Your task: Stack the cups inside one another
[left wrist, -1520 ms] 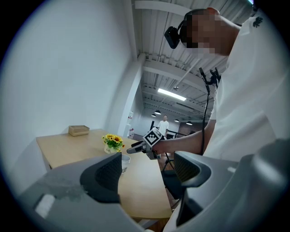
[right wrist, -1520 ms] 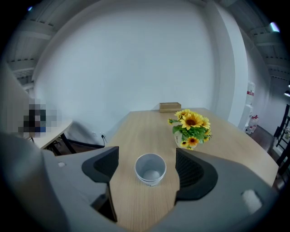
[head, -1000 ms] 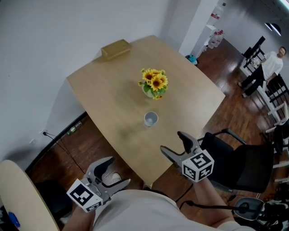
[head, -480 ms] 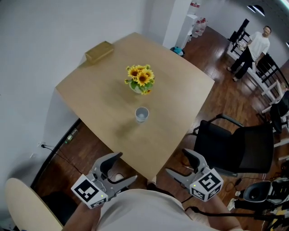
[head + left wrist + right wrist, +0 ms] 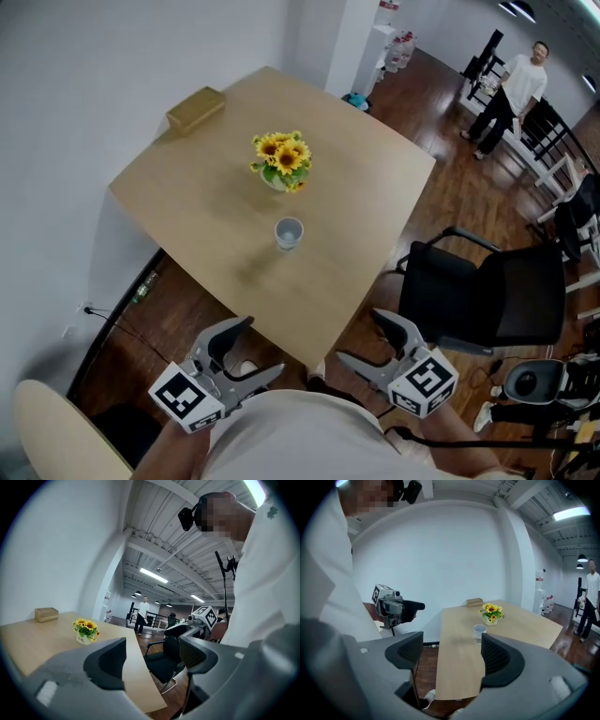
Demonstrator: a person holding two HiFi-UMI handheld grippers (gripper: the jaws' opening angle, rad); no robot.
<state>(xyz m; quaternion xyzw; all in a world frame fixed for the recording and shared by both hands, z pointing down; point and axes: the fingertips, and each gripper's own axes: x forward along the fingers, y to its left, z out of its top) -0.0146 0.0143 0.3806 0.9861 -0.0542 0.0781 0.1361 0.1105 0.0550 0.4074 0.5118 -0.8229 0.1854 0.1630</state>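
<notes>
In the head view, the left gripper (image 5: 265, 345) and right gripper (image 5: 358, 336) are hovering off the near edge of the table (image 5: 356, 187), jaws spread wide and holding nothing. One white cup (image 5: 289, 232) is standing mid-table, near the sunflower pot (image 5: 278, 159). A brown box (image 5: 195, 109) is lying at the far corner, and a black chair (image 5: 478, 300) is standing on the wood floor.

In the left gripper view, the jaws are gaping with nothing between them.

In the right gripper view, the wide jaws are closing slightly on nothing, and the cup is standing well ahead of them.

Pale tan wooden table (image 5: 356, 187); white round cup (image 5: 289, 232); yellow sunflowers in a white pot (image 5: 279, 159); black office chair (image 5: 478, 305); reddish-brown plank floor (image 5: 469, 187).
</notes>
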